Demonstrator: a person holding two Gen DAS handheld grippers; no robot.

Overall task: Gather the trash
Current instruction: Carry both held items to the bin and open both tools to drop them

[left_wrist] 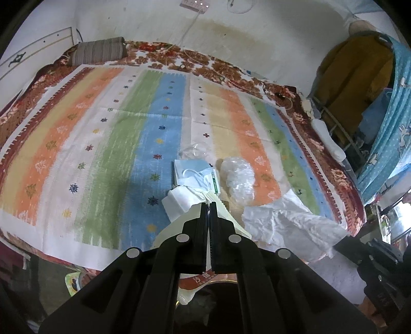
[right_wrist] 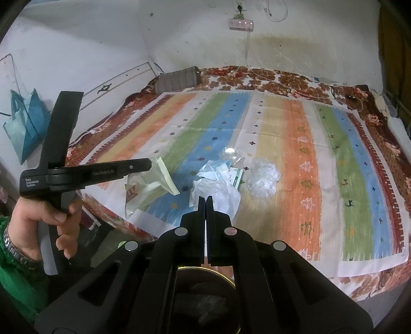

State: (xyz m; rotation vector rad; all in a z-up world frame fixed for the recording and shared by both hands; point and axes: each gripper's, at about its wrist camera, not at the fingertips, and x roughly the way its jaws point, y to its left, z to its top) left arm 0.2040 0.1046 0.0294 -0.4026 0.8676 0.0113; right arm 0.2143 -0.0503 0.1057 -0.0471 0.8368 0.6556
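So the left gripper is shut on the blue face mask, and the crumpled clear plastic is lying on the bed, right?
Not quite. The left gripper is shut on a cream packet with a serrated edge, not on the mask. The blue face mask lies on the bedspread, next to the crumpled clear plastic, which is indeed on the bed. The right wrist view shows the grip from the side.

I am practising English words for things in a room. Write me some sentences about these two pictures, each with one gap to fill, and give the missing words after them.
1. The cream bag with the serrated edge is gripped by the ____ gripper.
2. The crumpled white tissue is pinched by the ____ gripper.
3. The power strip hangs on the ____.
4. The person's sleeve is ____.

Missing words: left; right; wall; green.
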